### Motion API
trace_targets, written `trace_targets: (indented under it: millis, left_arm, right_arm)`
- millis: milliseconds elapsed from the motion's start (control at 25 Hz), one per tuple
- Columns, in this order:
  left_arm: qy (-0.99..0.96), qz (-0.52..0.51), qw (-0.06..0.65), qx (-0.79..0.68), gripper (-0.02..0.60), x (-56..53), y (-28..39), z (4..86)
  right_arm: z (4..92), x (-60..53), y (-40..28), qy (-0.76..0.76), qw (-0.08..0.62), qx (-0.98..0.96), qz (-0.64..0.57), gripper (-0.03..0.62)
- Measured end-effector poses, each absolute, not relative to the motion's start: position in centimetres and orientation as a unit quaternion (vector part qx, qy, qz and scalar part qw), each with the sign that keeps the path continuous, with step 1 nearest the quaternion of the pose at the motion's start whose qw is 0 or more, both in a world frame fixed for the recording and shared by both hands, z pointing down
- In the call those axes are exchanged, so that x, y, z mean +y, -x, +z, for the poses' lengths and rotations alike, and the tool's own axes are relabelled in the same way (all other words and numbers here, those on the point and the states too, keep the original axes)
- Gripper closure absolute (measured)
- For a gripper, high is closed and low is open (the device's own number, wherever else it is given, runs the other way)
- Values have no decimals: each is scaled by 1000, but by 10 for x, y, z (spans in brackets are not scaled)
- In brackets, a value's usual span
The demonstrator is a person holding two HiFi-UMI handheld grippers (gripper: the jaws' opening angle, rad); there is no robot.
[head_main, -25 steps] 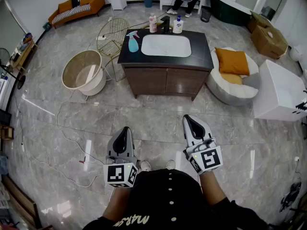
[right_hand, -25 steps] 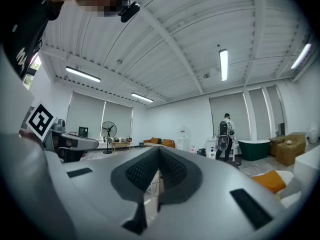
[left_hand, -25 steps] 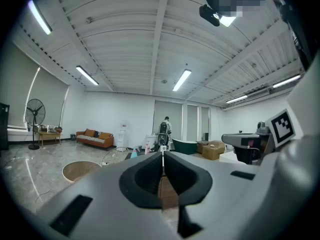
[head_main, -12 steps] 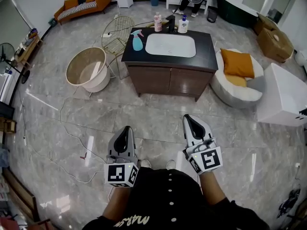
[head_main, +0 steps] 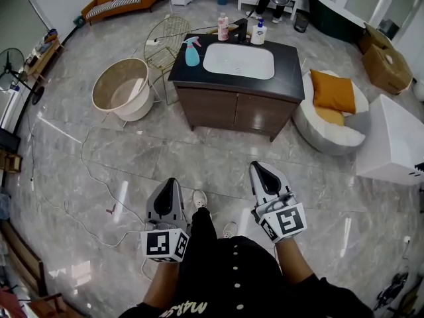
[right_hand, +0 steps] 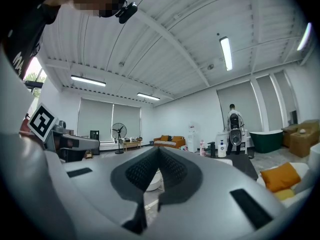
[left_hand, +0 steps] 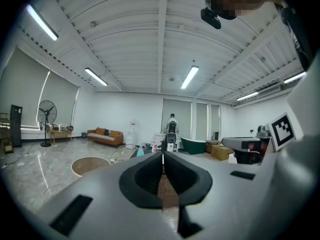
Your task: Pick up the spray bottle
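The spray bottle [head_main: 192,52], teal with a pink trigger head, stands upright on the left end of a dark vanity counter [head_main: 285,65] across the room; in the left gripper view the spray bottle [left_hand: 140,151] is a small shape far off. My left gripper [head_main: 172,181] and right gripper [head_main: 258,166] hang side by side in front of my body, well short of the vanity, pointing toward it. Both are shut with nothing between the jaws.
A white sink [head_main: 238,61] is set in the counter, with a pink bottle [head_main: 223,27], a black tap and a white pump bottle [head_main: 258,32] behind it. A round tub [head_main: 121,89], a wire chair [head_main: 162,38], a white pouf with orange cushion [head_main: 332,111] and floor cables [head_main: 86,177] surround it.
The vanity and room have slid up and right in the head view as I step forward; one leg now shows between the grippers. Both grippers stay shut, the right one slightly lower.
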State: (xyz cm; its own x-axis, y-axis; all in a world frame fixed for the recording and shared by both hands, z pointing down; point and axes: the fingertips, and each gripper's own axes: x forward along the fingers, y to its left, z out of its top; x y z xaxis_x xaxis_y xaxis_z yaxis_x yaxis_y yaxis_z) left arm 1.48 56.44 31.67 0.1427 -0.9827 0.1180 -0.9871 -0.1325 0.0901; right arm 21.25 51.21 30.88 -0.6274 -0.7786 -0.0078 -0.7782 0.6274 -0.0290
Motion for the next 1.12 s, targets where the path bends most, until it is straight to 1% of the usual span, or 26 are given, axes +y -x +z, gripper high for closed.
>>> trace_targets:
  millis: [360,640,1120]
  left_arm:
    - [-759,4,65,-647,565,493,-4,314]
    - [-768,0,54,-638,565,419,19,304]
    - [-781,-6,56,-622,565,318,66,302]
  right_arm:
    - [304,451,-207,440,11,898,3,599]
    - [293,381,-182,441,9,897,19,599]
    - [287,279,-127,455,10,890,28,599]
